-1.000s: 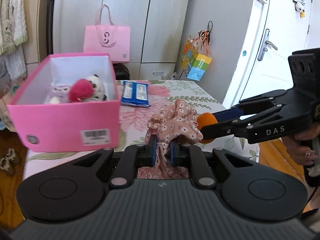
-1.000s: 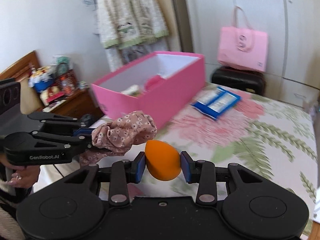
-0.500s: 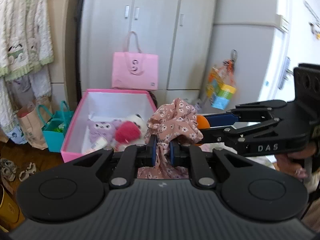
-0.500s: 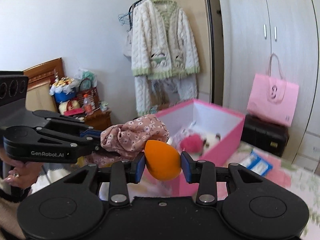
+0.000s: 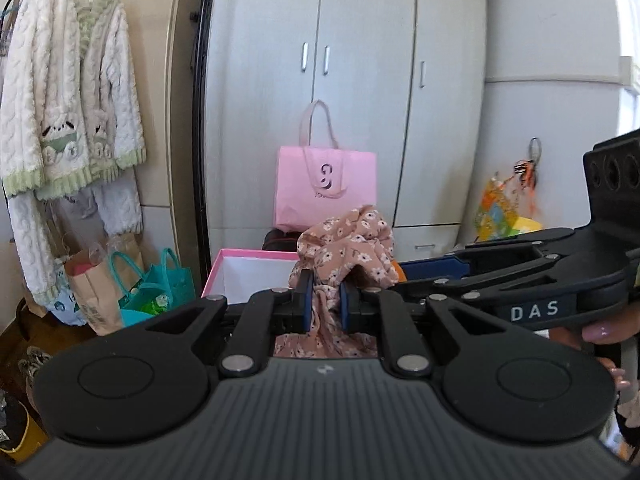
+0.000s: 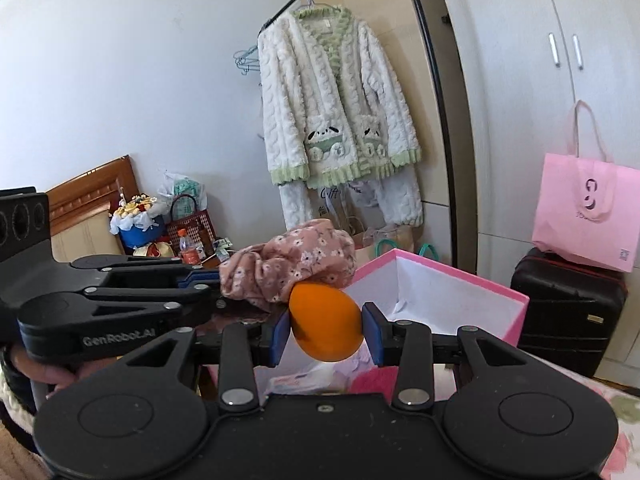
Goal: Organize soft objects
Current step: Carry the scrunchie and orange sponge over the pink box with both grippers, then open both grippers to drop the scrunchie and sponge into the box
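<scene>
Both tongs are loaded up over the pink box (image 6: 452,280); the left gripper (image 5: 325,306) is clamped tight on a bunched floral cloth (image 5: 346,248), which puffs up above its tips; the right gripper (image 6: 325,334) squeezes an orange sponge (image 6: 326,326) between its blue pads; cloth and sponge touch, the cloth resting on top of the sponge; a pink bag (image 6: 586,216) sits on a black suitcase (image 6: 568,312) behind the box

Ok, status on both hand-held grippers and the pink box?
Left hand-held gripper shut on floral cloth. Right hand-held gripper shut on orange sponge. Pink box open just ahead. Nothing in the way.
</scene>
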The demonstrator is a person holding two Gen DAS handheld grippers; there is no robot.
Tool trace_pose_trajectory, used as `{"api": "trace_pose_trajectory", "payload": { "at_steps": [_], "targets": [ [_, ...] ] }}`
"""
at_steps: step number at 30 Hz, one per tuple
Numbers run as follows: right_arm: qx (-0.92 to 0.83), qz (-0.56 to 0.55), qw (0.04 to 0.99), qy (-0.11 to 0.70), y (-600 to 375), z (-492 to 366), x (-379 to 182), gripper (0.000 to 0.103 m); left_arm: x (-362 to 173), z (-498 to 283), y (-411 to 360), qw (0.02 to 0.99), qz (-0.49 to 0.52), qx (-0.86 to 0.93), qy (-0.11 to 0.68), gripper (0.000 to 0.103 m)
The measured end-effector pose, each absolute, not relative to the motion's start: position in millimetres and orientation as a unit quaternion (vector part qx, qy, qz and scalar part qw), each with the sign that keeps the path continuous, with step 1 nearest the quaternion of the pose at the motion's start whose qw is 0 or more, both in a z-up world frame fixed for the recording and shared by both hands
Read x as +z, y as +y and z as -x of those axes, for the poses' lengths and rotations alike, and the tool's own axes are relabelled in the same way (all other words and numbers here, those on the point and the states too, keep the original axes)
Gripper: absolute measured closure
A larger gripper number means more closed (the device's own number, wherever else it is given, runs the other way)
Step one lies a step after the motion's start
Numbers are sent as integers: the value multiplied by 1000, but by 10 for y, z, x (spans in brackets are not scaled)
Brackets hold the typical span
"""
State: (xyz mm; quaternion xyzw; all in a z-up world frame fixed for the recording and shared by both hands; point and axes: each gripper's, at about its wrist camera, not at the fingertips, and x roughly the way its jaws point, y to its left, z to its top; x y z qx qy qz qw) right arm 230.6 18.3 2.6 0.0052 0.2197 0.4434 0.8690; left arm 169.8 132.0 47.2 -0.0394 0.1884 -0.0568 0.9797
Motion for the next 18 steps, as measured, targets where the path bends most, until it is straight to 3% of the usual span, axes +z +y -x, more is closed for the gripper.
{"api": "trace_pose_trajectory", "payload": {
  "at_steps": [14, 18],
  "targets": [
    [435, -2, 860, 265, 531, -3018, -353, 57, 67, -2380, 1566, 965, 88, -7, 246, 91],
    [434, -10, 856, 281, 594, -3167, -451, 57, -31, -2497, 1654, 959, 112, 9, 261, 86]
  ]
}}
